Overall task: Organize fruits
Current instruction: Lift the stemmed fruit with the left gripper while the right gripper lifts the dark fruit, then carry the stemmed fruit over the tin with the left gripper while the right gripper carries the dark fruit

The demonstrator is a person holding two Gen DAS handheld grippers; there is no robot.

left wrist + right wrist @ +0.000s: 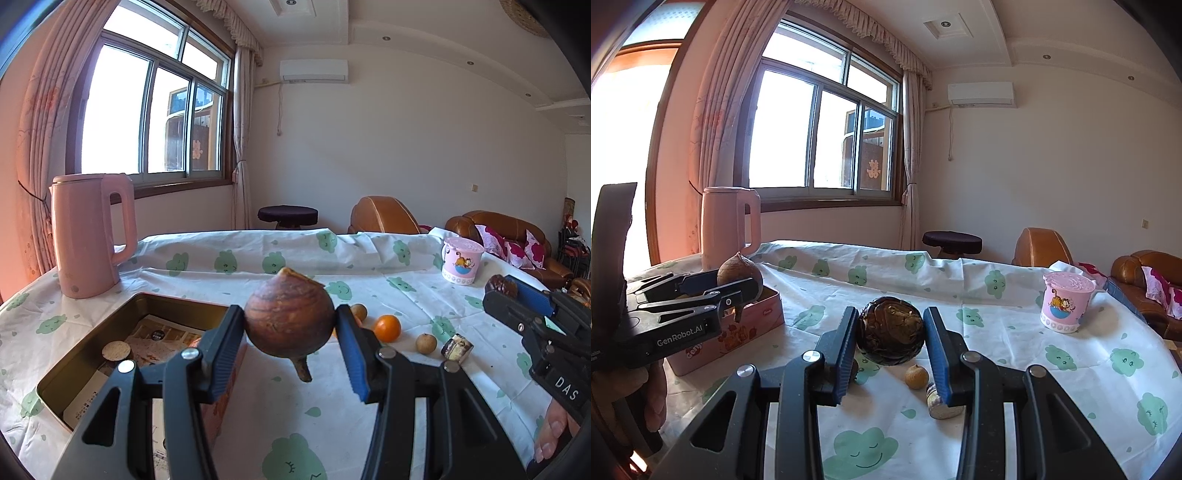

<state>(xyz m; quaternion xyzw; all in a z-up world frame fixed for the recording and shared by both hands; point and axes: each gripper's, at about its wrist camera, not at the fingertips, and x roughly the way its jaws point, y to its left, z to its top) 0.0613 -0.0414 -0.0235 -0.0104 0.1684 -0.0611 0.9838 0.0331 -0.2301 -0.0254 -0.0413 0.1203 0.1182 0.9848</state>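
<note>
My left gripper (290,325) is shut on a brown round taro-like fruit (290,319) with a stub below, held above the table just right of the open pink tin box (92,354). It shows in the right wrist view (738,284) over the box (753,328). My right gripper (890,332) is shut on a dark wrinkled round fruit (890,330), held above the cloth; it appears at the right of the left wrist view (498,291). An orange (387,328) and small tan fruits (426,343) (916,376) lie on the table.
A pink kettle (88,236) stands at the back left behind the box. A pink cartoon cup (461,264) stands at the back right. A small wrapped item (457,346) lies near the tan fruit. The box holds paper and a round disc (116,350).
</note>
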